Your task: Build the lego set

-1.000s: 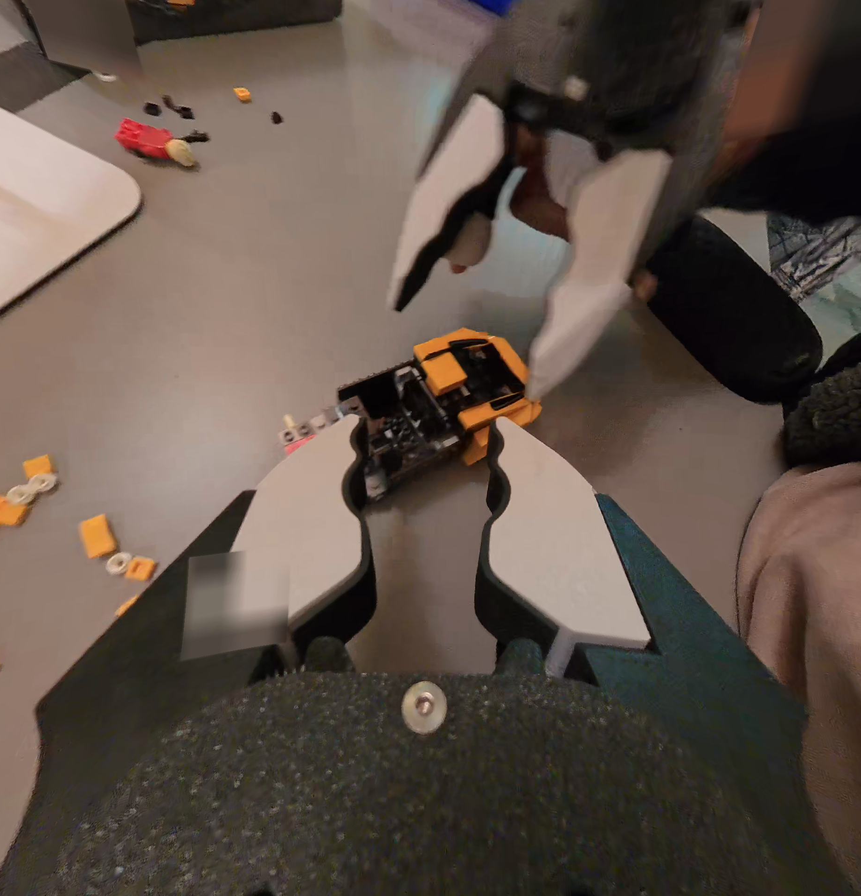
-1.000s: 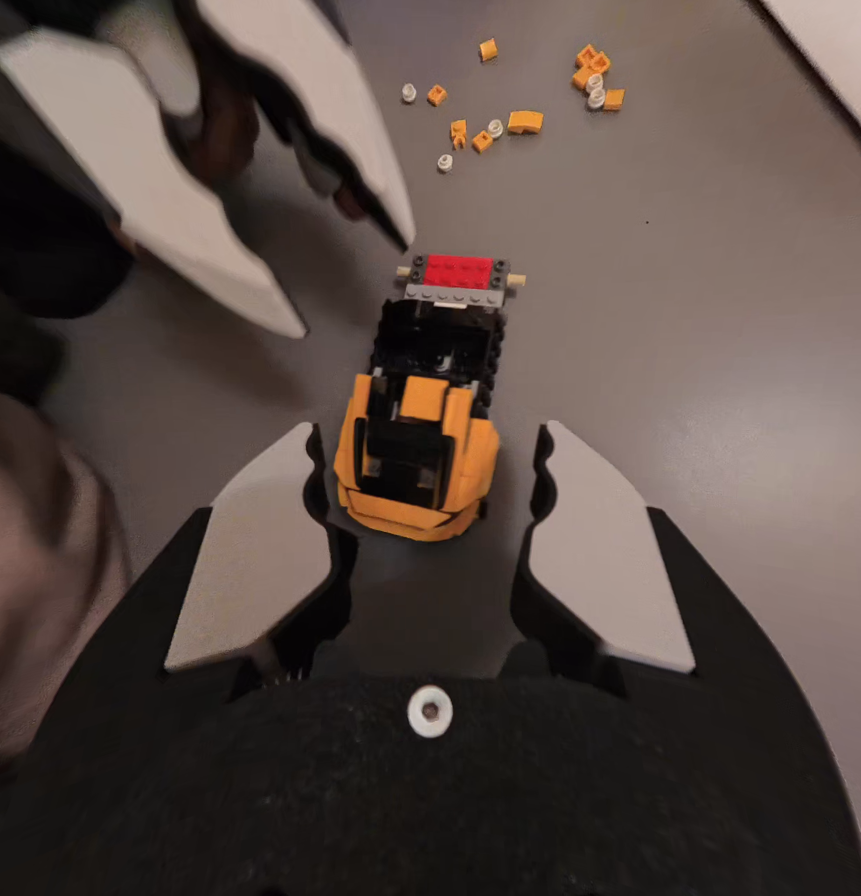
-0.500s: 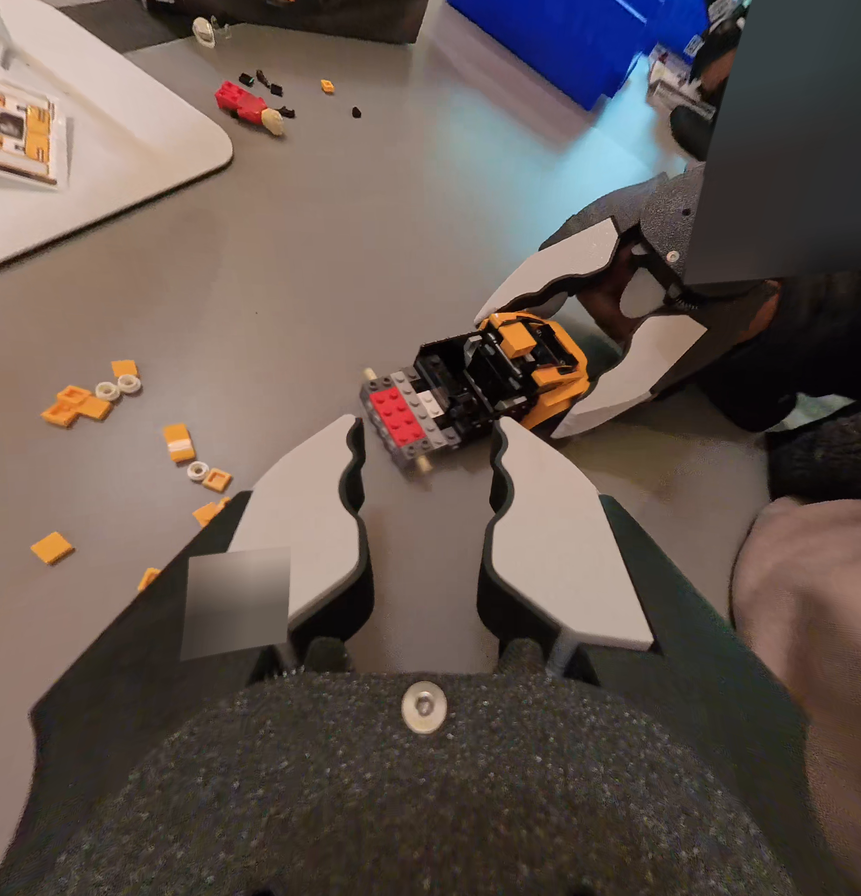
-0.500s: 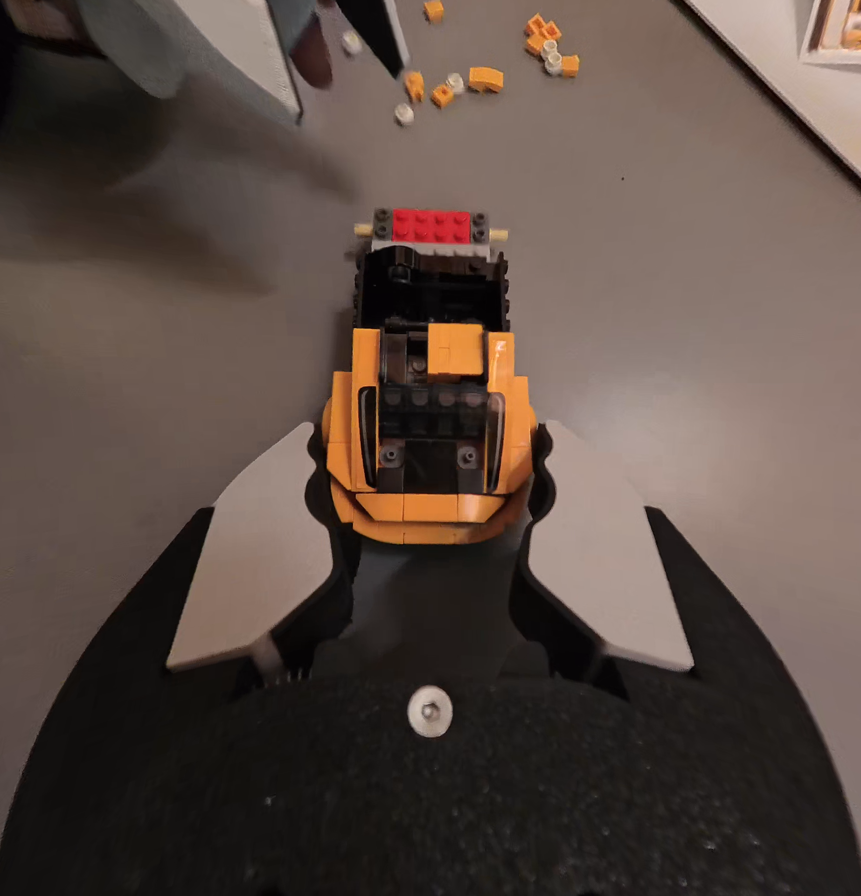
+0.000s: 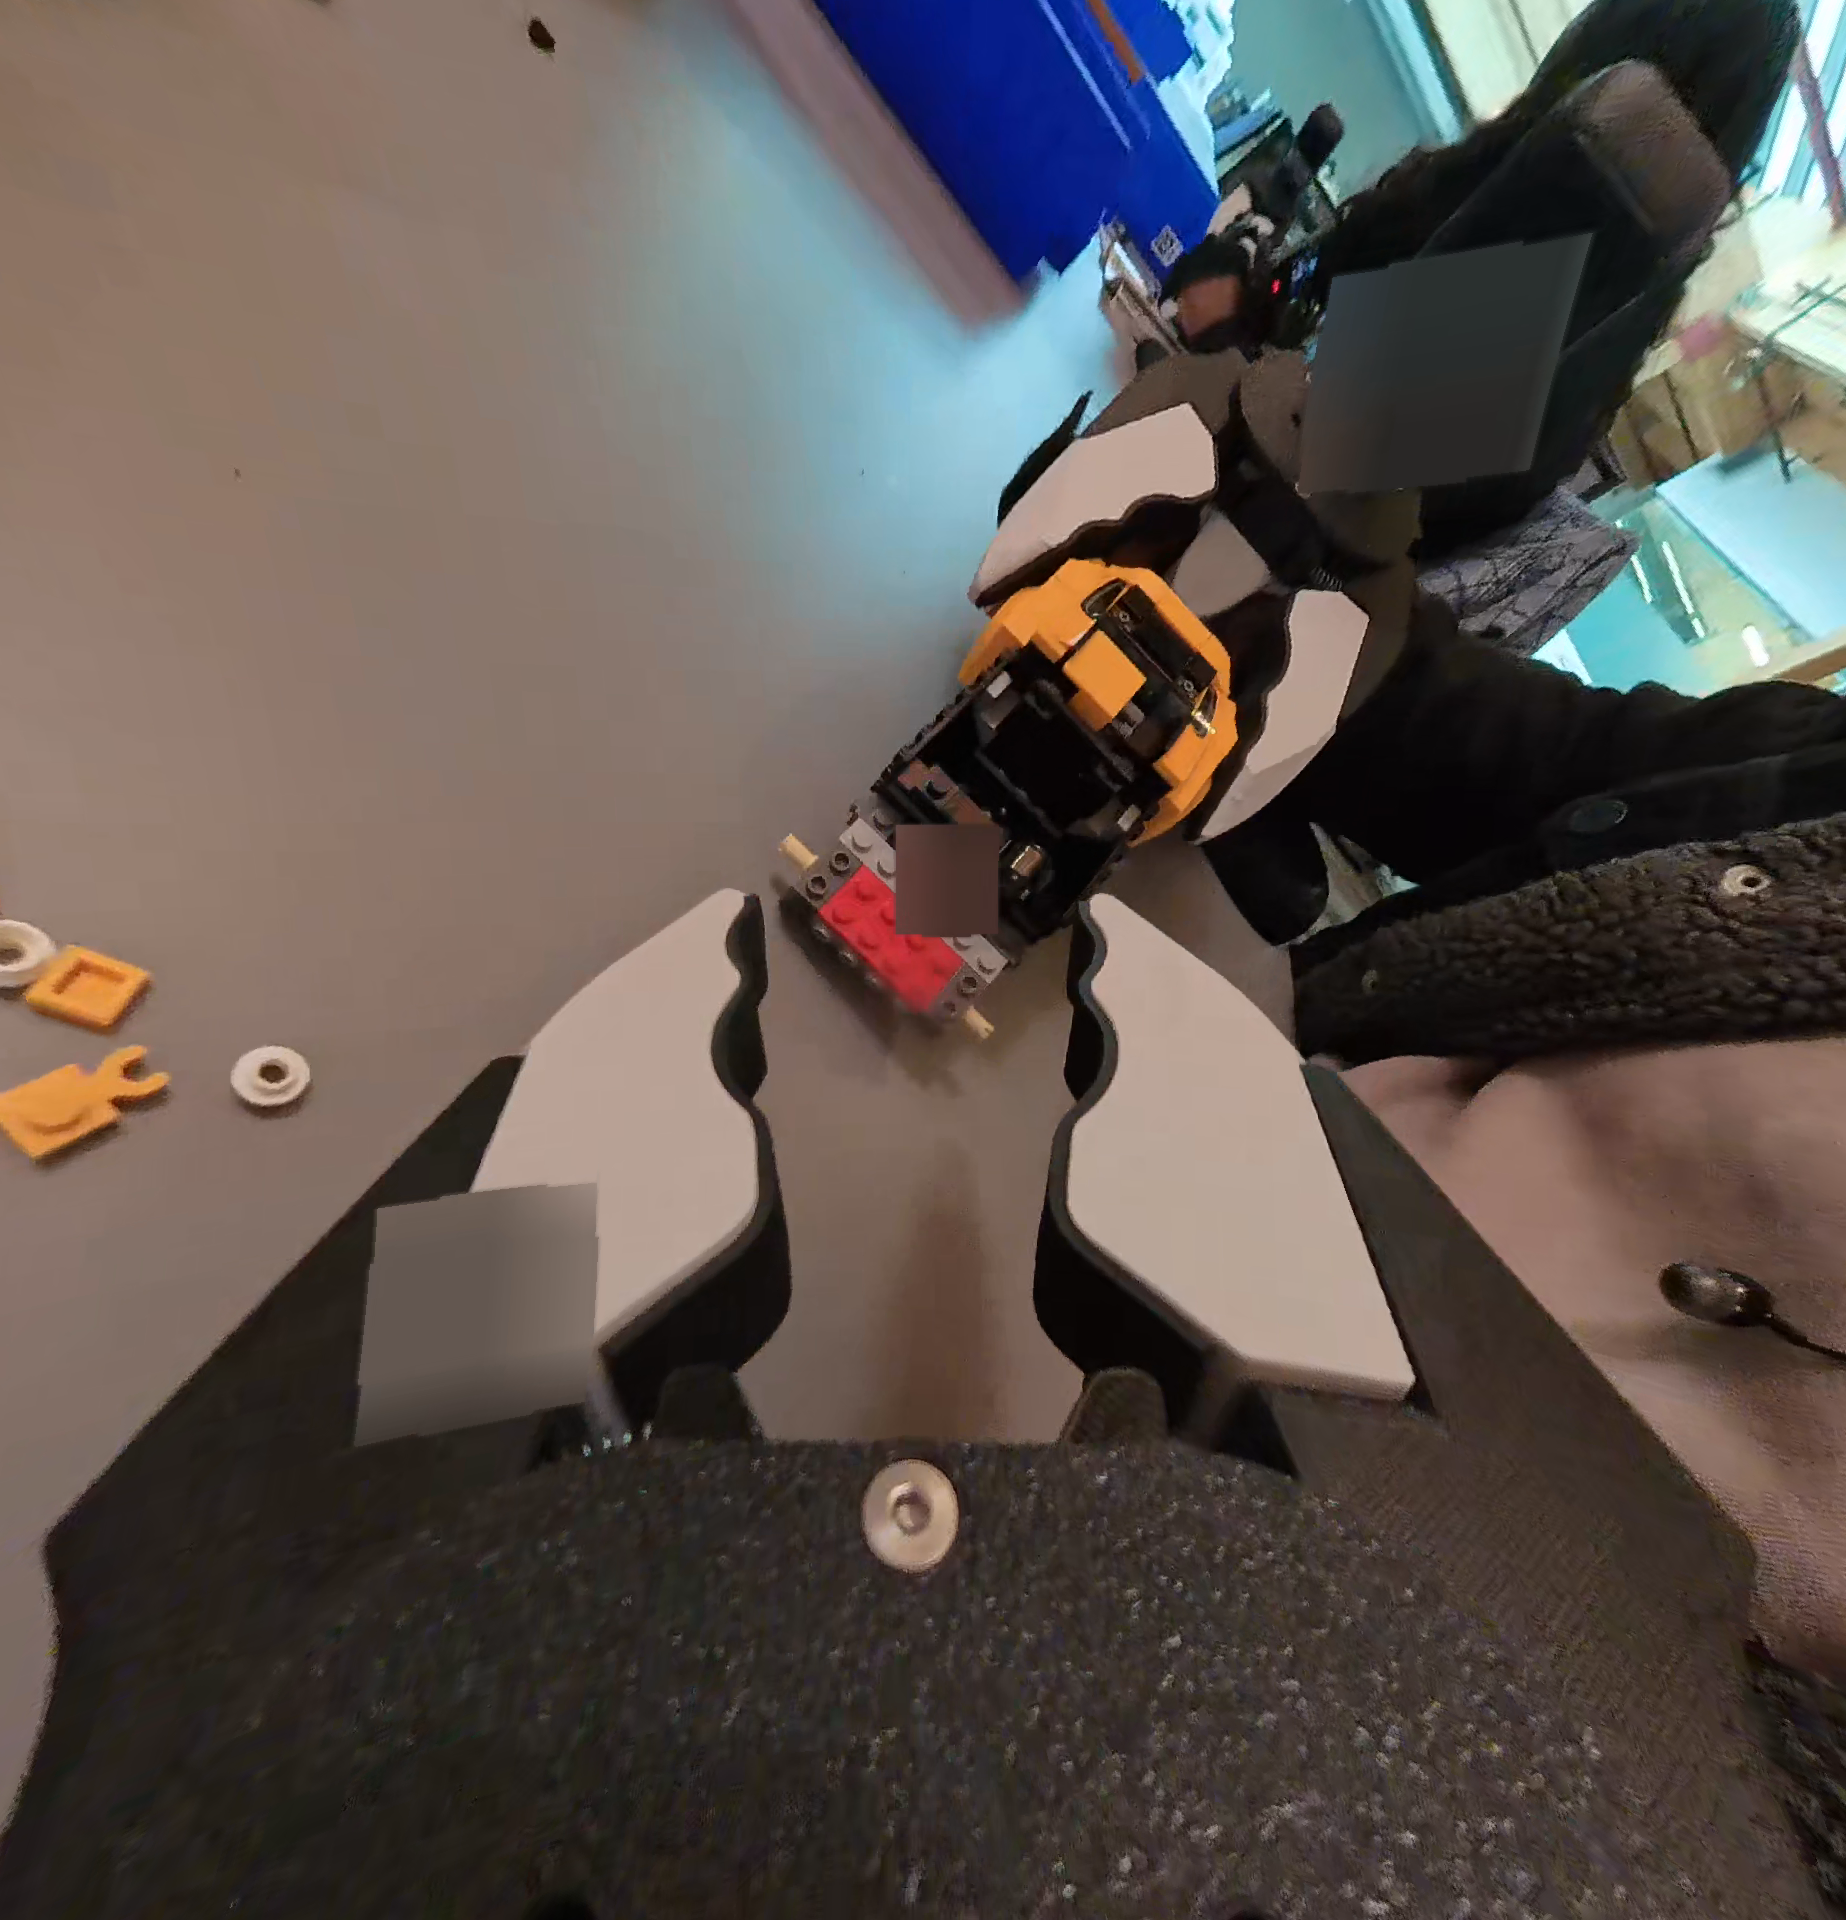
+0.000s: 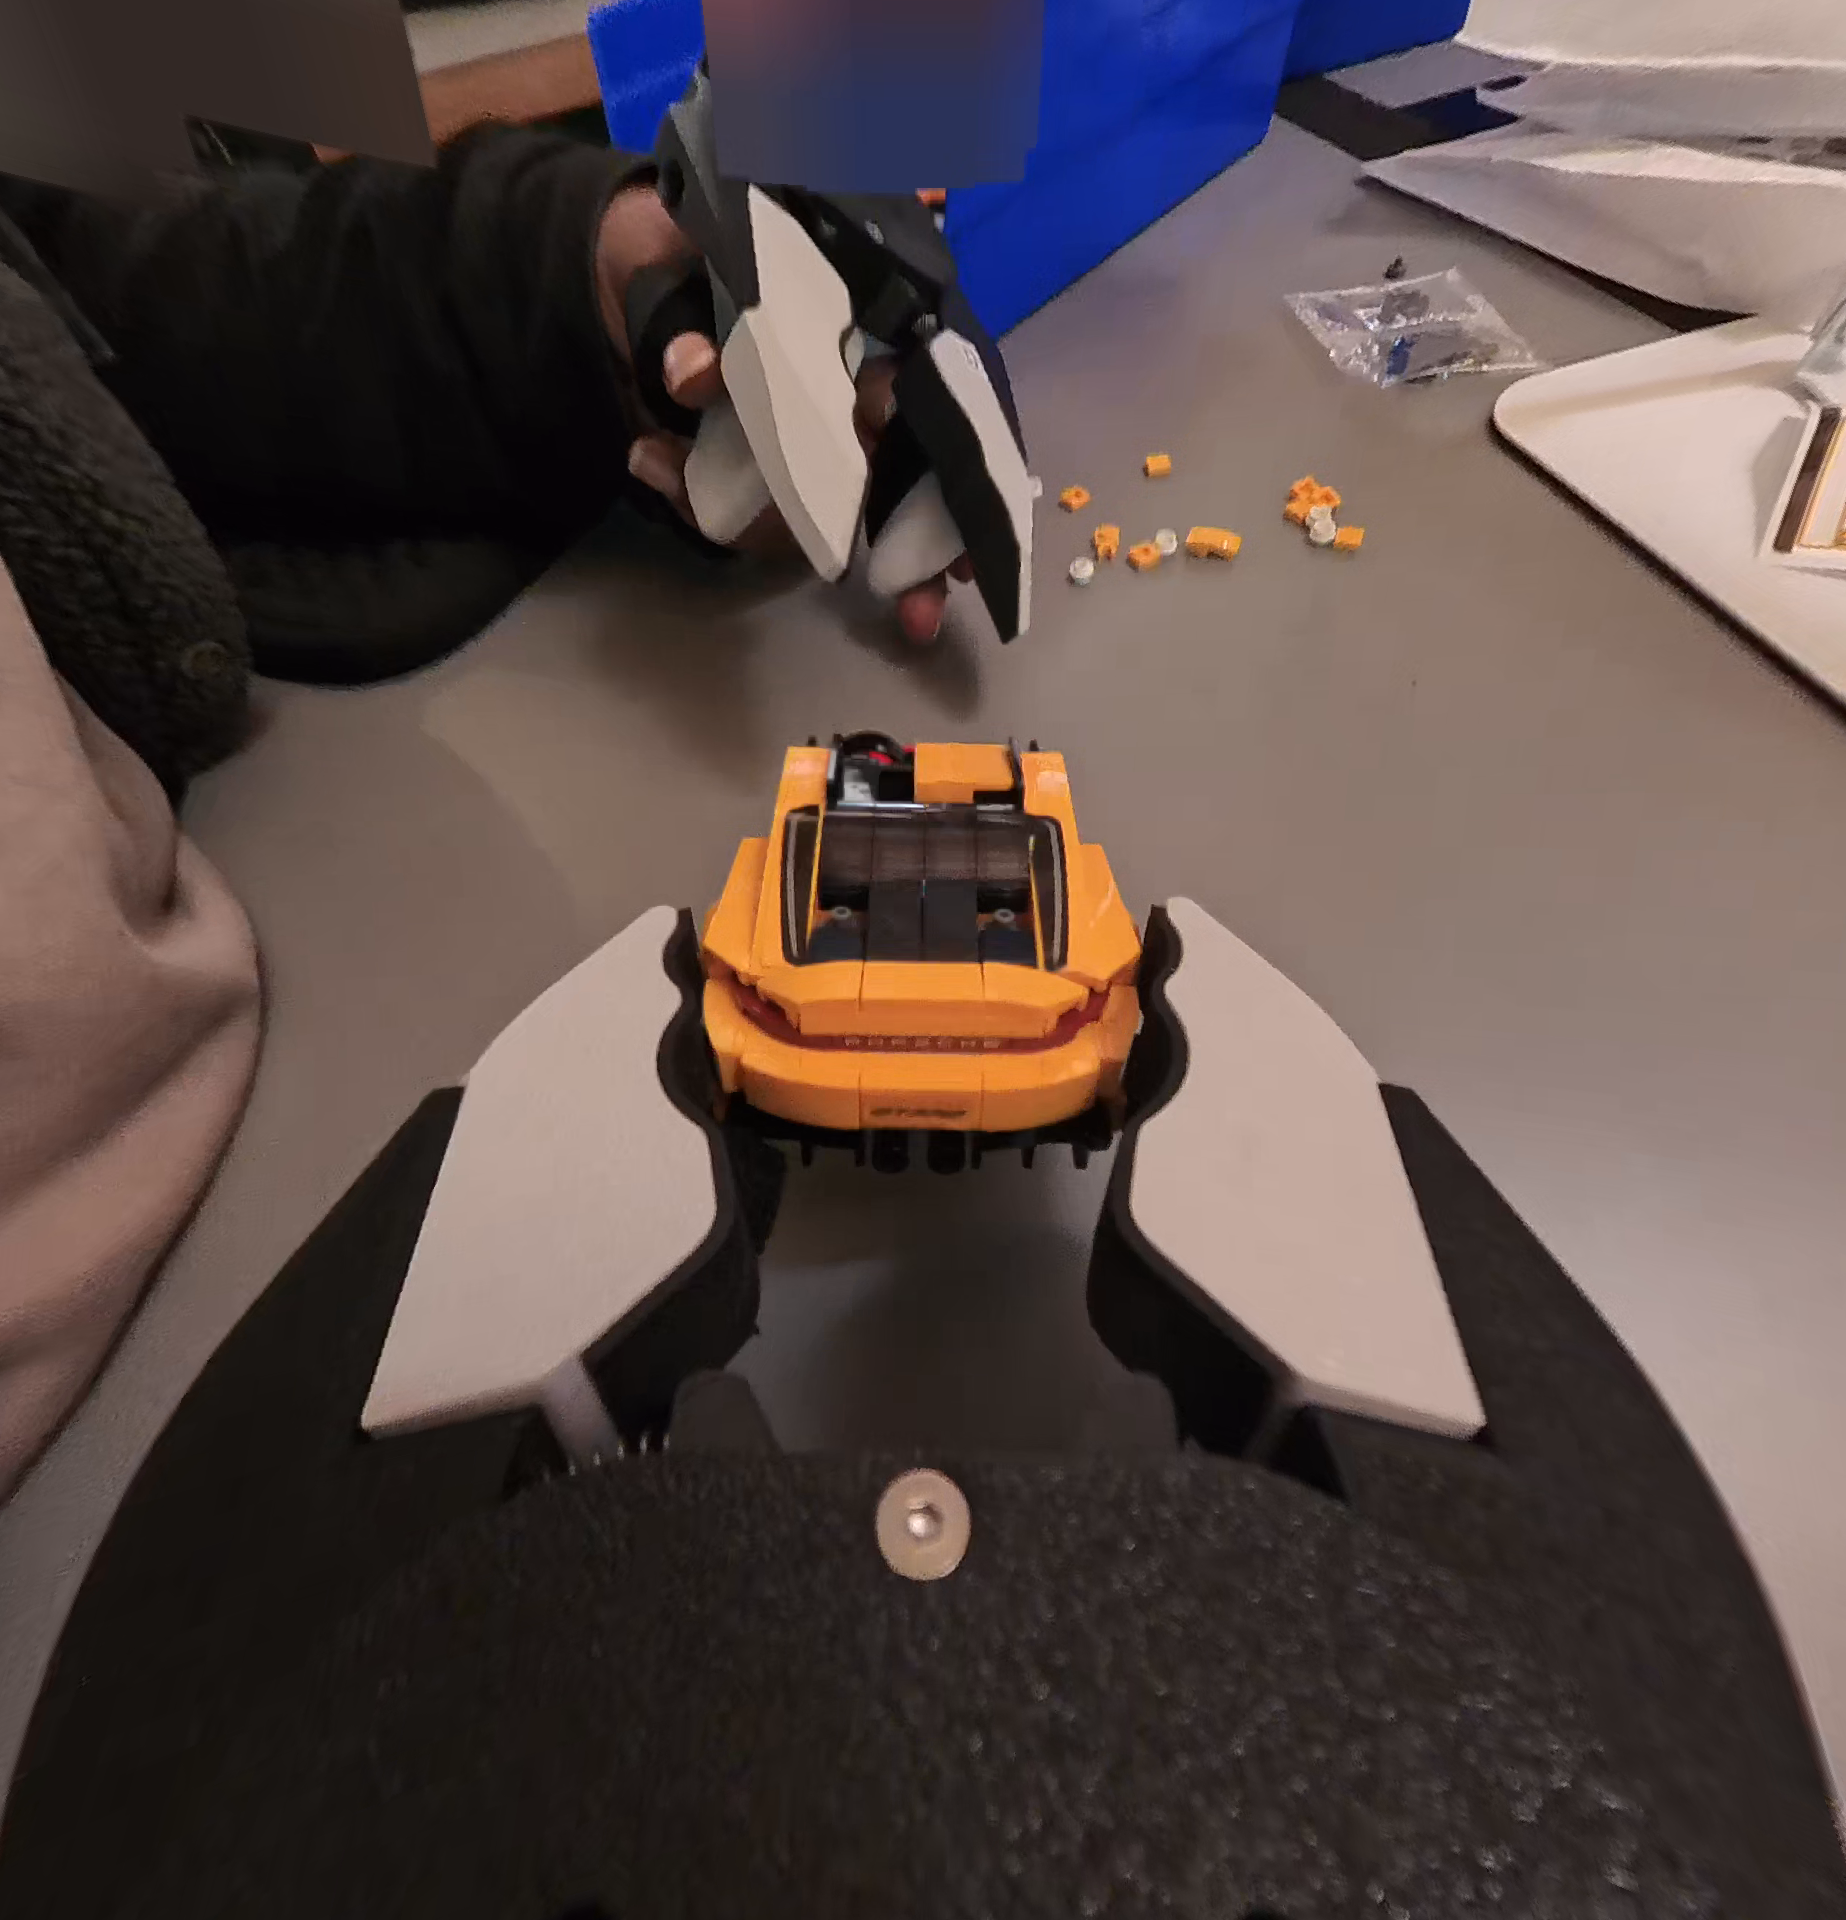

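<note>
A part-built orange and black Lego car stands on the grey table. Its orange rear lies between the fingers of my right gripper, which is open; the pads sit at or very near the car's sides. In the left wrist view the car points its red and grey front end at my left gripper, which is open and empty, its tips just short of that end. The right gripper shows there around the orange rear. The left gripper shows beyond the car in the right wrist view.
Loose orange plates and white rings lie on the table. A clear bag of small parts, a white tray with a booklet and a blue bin stand beyond. A person's sleeves and clothing border the near side. The grippers' ends are close to 10 cm from one another.
My right gripper has come down and forward, so the car's rear now lies between its fingers. My left gripper has pulled back, rolled sideways and now faces the car's red front end.
</note>
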### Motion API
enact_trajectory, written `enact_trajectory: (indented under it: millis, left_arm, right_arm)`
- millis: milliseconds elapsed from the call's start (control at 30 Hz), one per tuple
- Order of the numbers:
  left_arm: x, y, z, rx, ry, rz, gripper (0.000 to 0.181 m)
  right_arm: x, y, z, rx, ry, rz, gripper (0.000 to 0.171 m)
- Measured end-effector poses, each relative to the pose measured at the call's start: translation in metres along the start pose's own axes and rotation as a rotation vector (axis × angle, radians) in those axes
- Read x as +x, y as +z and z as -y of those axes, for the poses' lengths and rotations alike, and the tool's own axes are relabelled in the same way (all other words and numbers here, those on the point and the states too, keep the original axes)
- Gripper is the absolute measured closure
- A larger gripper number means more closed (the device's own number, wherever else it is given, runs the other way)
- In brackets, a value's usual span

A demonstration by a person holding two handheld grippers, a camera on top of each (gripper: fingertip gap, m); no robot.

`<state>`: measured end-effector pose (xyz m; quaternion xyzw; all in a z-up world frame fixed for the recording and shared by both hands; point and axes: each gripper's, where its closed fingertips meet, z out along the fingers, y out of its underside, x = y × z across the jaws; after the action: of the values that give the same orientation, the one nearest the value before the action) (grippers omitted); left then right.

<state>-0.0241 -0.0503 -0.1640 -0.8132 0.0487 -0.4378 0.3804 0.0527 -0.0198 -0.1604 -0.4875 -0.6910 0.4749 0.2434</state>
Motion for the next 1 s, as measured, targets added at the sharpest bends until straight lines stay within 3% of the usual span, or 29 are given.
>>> enact_trajectory:
  millis: [233,400,533,600,800,933,1000]
  left_arm:
    - [0.006,0.016,-0.016,-0.093,0.04,0.005,0.131]
    - [0.008,0.017,-0.018,-0.107,0.07,0.02,0.132]
    - [0.012,0.014,-0.012,-0.082,0.103,0.026,0.135]
    - [0.012,0.011,-0.01,-0.072,0.121,0.033,0.139]
    - [0.008,0.004,-0.002,-0.02,0.14,0.062,0.137]
    - [0.009,-0.002,0.012,0.065,0.093,0.047,0.13]
    - [0.013,-0.002,0.017,0.11,0.013,-0.01,0.127]
  right_arm:
    - [-0.001,0.01,-0.045,-0.302,-0.124,-0.019,0.09]
    - [0.003,0.008,-0.048,-0.457,-0.162,-0.022,0.09]
    - [-0.002,0.012,-0.044,-0.624,-0.187,-0.015,0.072]
    - [0.0,0.013,-0.056,-0.746,-0.205,-0.018,0.08]
    - [0.004,0.014,-0.05,-0.564,-0.196,-0.048,0.086]
    - [-0.003,0.006,-0.015,-0.277,-0.248,-0.081,0.086]
    - [-0.006,0.002,0.0,-0.216,-0.297,-0.122,0.086]
